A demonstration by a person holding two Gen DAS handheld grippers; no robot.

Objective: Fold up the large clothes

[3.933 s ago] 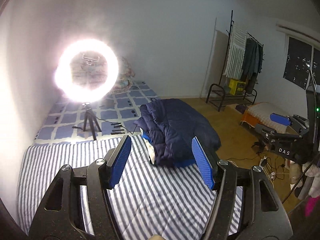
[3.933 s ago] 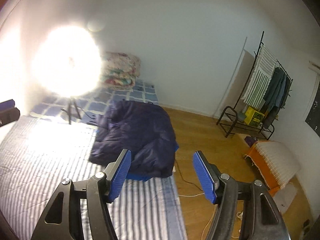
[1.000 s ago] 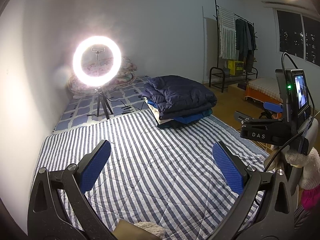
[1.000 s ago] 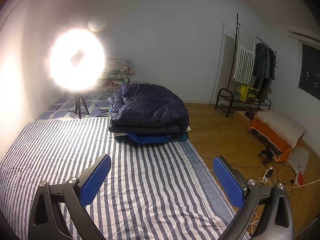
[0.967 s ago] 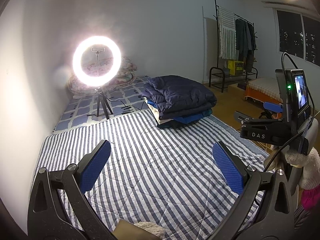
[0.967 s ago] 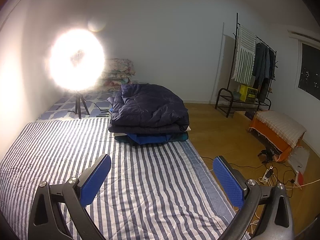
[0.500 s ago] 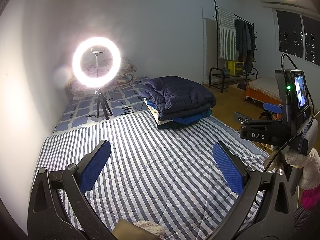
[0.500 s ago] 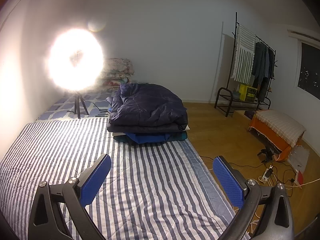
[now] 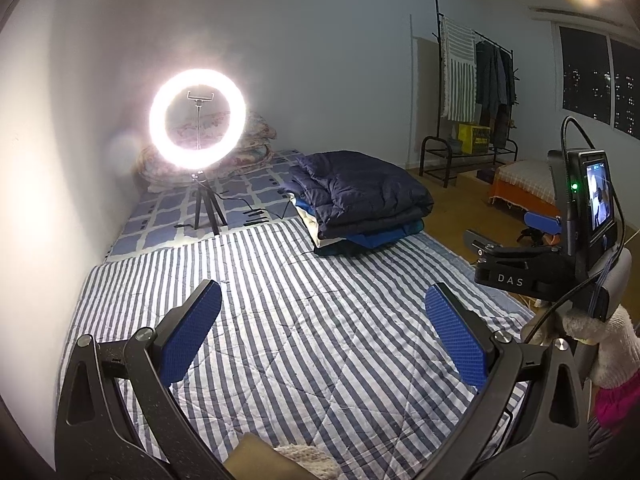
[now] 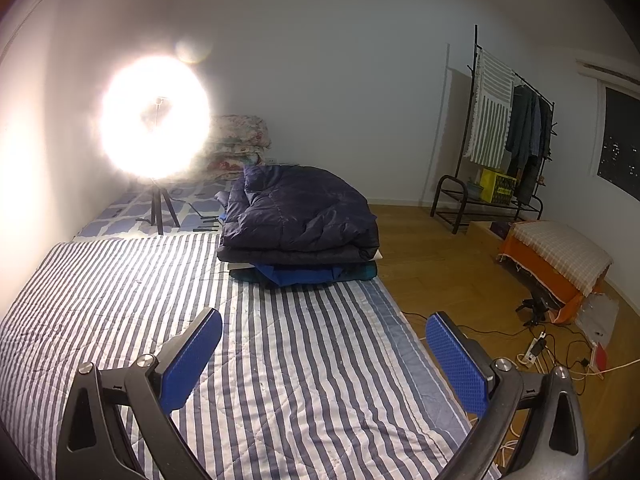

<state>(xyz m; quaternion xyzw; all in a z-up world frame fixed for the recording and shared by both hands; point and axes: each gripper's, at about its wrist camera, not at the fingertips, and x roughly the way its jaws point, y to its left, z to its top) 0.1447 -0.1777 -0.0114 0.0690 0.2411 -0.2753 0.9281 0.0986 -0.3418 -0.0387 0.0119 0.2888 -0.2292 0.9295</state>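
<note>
A folded navy padded jacket (image 9: 360, 192) tops a stack of folded clothes (image 10: 304, 272) at the far right corner of the striped quilt (image 9: 304, 320), a blue garment and a dark green one showing beneath it and a pale layer peeking out at the stack's left side. The stack sits well ahead of both grippers, touching neither.

The left gripper (image 9: 322, 330) hangs above the near half of the quilt with its blue-padded fingers (image 9: 192, 332) spread wide and nothing between them; the stack lies beyond and slightly right of its centre line. The right gripper (image 10: 323, 354), likewise spread wide and empty, hovers over the quilt's near right edge, with the stack straight ahead past its left finger. In the left wrist view the right-hand tool's black body, marked DAS, and a small lit screen (image 9: 598, 196) appear at the right, with a pale fuzzy sleeve (image 9: 612, 354) below them.

Behind the quilt lies a blue-and-white checked mat (image 9: 240, 196) carrying a glowing ring light (image 9: 197, 119) on a tripod, with folded floral bedding (image 10: 240, 140) against the wall. To the right, on the wooden floor (image 10: 432, 264), stand a black clothes rack (image 10: 504, 128) hung with garments and a low orange-sided cushion (image 10: 556, 256), with cables and a power strip nearby.
</note>
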